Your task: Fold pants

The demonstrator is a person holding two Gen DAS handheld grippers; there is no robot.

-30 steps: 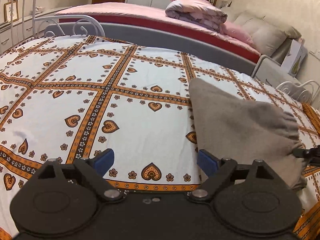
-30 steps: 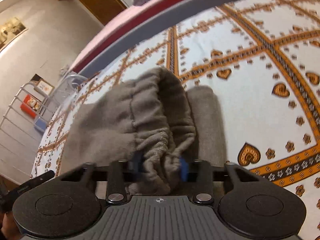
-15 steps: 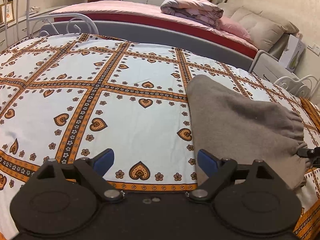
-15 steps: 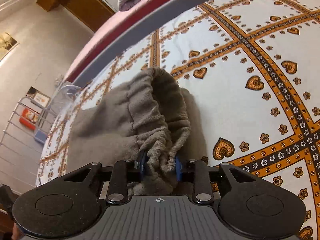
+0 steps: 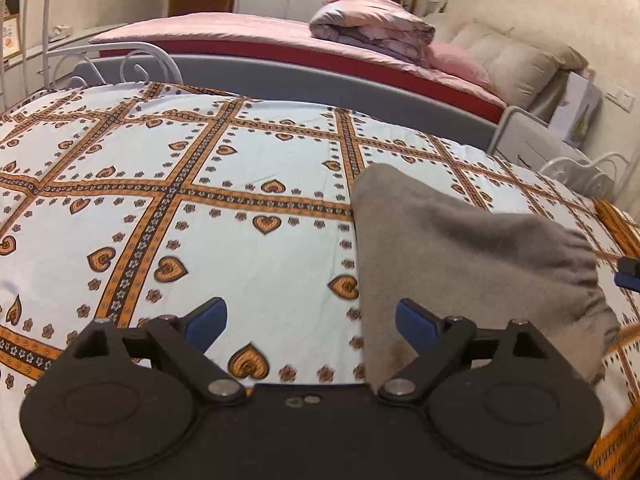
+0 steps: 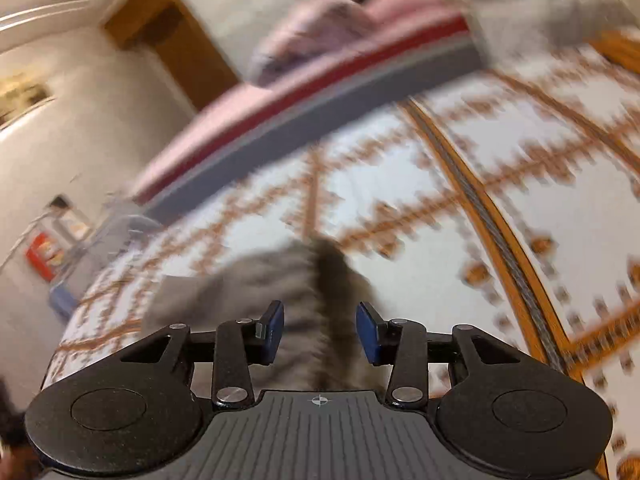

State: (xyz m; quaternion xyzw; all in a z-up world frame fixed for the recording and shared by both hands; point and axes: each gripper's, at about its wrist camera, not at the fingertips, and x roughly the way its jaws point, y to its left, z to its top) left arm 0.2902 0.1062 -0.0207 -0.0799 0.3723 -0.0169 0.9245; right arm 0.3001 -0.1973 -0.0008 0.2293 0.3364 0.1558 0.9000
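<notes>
A: Two hand-held grippers appear. How does each stand?

B: The left hand-held gripper (image 5: 311,320), at the bottom of the left wrist view, has its blue-padded fingers spread wide with nothing between them. The right hand-held gripper (image 6: 320,332), at the bottom centre of the right wrist view, also has its fingers parted; no cloth is clamped, though that view is heavily blurred.

A: Where is the garment?

B: The folded grey-brown fleece pants (image 5: 460,264) lie on the white bedspread with orange heart-and-flower bands (image 5: 248,184), in the right half of the left wrist view. Their gathered waistband is at the right edge, near a blue fingertip of the right hand-held gripper. The left hand-held gripper's right pad (image 5: 416,324) sits over the pants' near left edge; contact cannot be judged. In the right wrist view the pants (image 6: 280,280) lie just beyond the parted fingers.

A: And the background?

B: A pink-covered bed (image 5: 248,34) with a folded pink-and-grey quilt (image 5: 372,24) fills the upper frame.
</notes>
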